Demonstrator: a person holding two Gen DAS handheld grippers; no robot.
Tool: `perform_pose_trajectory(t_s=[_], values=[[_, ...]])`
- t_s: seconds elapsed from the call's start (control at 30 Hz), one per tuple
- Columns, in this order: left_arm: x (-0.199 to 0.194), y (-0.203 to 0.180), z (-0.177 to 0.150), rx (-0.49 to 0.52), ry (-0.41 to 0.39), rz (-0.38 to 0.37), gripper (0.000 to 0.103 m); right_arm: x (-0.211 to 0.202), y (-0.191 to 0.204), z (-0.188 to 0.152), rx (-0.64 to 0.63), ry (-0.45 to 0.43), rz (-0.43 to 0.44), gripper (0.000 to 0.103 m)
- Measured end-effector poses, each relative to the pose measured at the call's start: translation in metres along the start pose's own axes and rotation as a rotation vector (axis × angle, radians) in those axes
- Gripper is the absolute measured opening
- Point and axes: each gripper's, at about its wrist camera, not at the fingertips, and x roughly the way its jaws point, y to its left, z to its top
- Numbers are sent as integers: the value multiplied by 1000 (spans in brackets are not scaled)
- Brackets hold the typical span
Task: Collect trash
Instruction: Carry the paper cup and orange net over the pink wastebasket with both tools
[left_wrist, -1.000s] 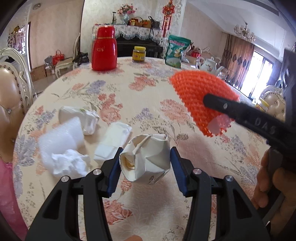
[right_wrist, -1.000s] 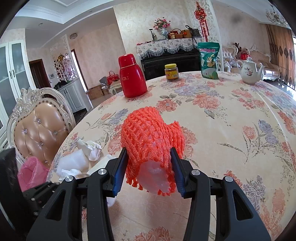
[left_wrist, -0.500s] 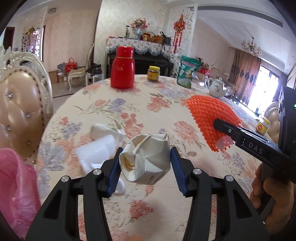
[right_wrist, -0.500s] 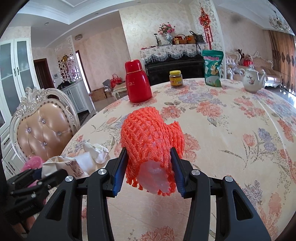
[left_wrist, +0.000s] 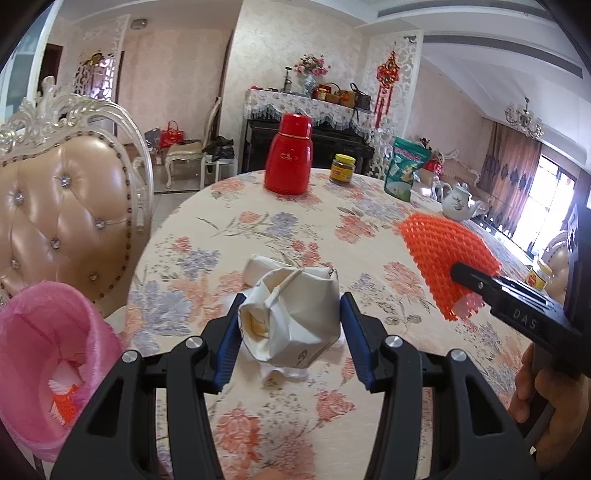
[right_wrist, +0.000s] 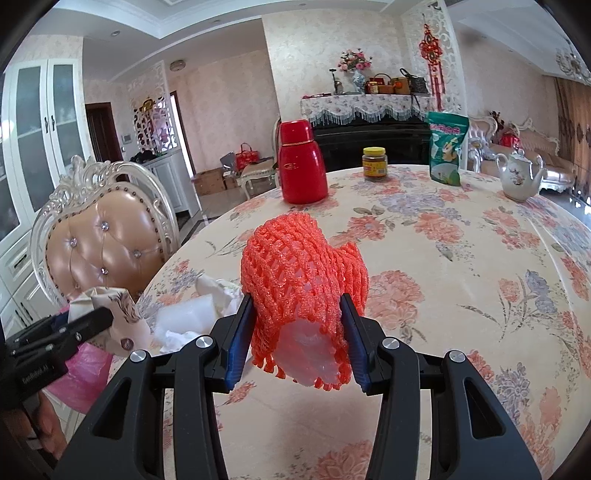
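A: Start with the biggest thing, the round table under a floral cloth (left_wrist: 280, 236). What stands around it?

B: A tufted tan leather chair with a carved white frame (left_wrist: 62, 218) is at its left edge. Below that chair, off the table's rim, is a pink-lined trash bin (left_wrist: 48, 369), with something orange and white inside.

A: And on the table's far side?

B: 4 things: a red thermos flask (right_wrist: 303, 166), a green snack pouch (right_wrist: 447, 147), a white painted teapot (right_wrist: 519, 177) and a small yellow-lidded jar (right_wrist: 375, 163).

A: What are the grippers holding?

B: The right gripper (right_wrist: 301, 338) has its jaws clamped on a piece of orange foam fruit netting (right_wrist: 303, 266), held above the table's middle. The left gripper (left_wrist: 290, 334) has its jaws clamped on a crumpled white paper carton (left_wrist: 295, 317), held above the table's near-left edge, right of the bin.

A: Any trash left lying there?

B: Yes, white crumpled paper and foam scraps (right_wrist: 192, 317) on the table's left edge. How many pieces, I can't tell; the left gripper covers part of them.
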Motion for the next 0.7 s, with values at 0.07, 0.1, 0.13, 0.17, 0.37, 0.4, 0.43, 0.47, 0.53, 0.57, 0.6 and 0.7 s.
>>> perform_pose_trajectory(t_s=[0.07, 0.1, 0.13, 0.17, 0.37, 0.4, 0.43, 0.47, 0.53, 0.57, 0.6, 0.7], values=[[-6, 8, 1, -10, -10, 8, 50, 0, 6, -1, -6, 1, 3, 45], [-9, 13, 1, -16, -15, 14, 50, 0, 9, -1, -8, 2, 4, 45], [-11, 17, 1, -21, -18, 17, 50, 0, 12, -2, -12, 3, 6, 45], [-14, 21, 1, -27, -22, 21, 50, 1, 15, -2, -17, 4, 8, 45], [-29, 47, 0, -59, -46, 53, 50, 1, 38, -1, -44, 6, 26, 45], [-32, 52, 0, -64, -49, 59, 50, 2, 43, -1, -50, 7, 31, 45], [-35, 57, 0, -71, -53, 66, 50, 3, 48, -1, -56, 8, 36, 45], [-36, 61, 0, -75, -55, 72, 50, 3, 51, -1, -59, 9, 39, 45], [-42, 72, -1, -87, -61, 86, 50, 6, 61, -1, -70, 14, 49, 45], [-45, 77, -1, -93, -64, 93, 50, 7, 64, -1, -73, 15, 53, 45], [-48, 83, -1, -100, -68, 103, 50, 8, 70, -1, -79, 17, 58, 45], [-57, 101, -3, -117, -77, 127, 50, 11, 83, -2, -94, 21, 72, 45]])
